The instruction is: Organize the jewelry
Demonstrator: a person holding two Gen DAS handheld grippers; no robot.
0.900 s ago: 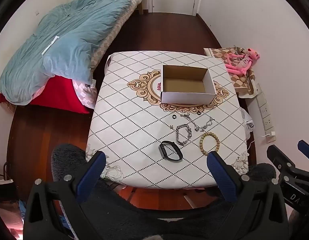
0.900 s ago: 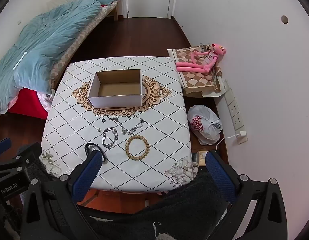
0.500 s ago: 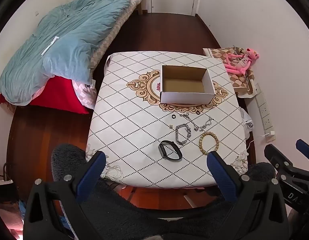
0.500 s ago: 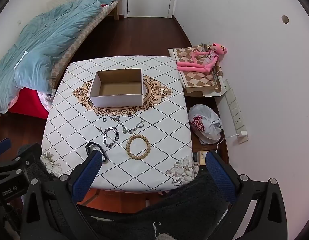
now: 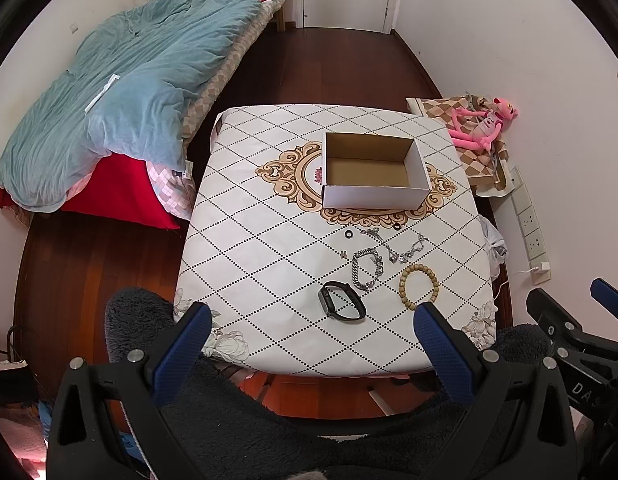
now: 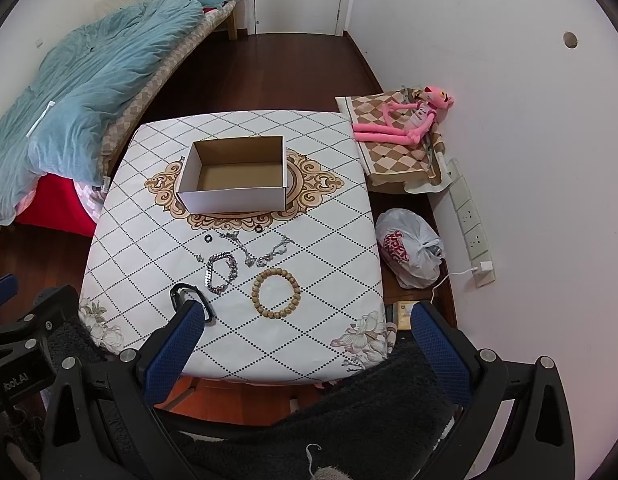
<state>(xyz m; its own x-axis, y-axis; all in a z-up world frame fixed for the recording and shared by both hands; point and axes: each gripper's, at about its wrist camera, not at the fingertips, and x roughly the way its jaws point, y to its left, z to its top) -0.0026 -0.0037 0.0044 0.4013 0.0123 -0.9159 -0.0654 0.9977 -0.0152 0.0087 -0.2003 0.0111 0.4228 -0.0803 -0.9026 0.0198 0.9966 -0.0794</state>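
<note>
An open, empty cardboard box [image 5: 372,170] [image 6: 233,176] stands on the patterned table [image 5: 269,248] [image 6: 329,248]. In front of it lie a black wristband [image 5: 342,306] [image 6: 181,294], a silver chain bracelet [image 5: 366,269] [image 6: 220,273], a wooden bead bracelet [image 5: 418,285] [image 6: 275,294], a thin silver chain [image 5: 405,245] [image 6: 261,249] and small dark rings [image 5: 349,234] [image 6: 258,228]. My left gripper [image 5: 309,316] and right gripper [image 6: 305,316] are both open and empty, held above the table's near edge.
A bed with a blue quilt [image 5: 129,92] stands at the left. A pink plush toy [image 6: 409,118] lies on a checked cushion at the right wall. A white plastic bag [image 6: 409,250] sits on the floor by wall sockets.
Both views have shifted slightly; the grippers stay open and nothing on the table has moved.
</note>
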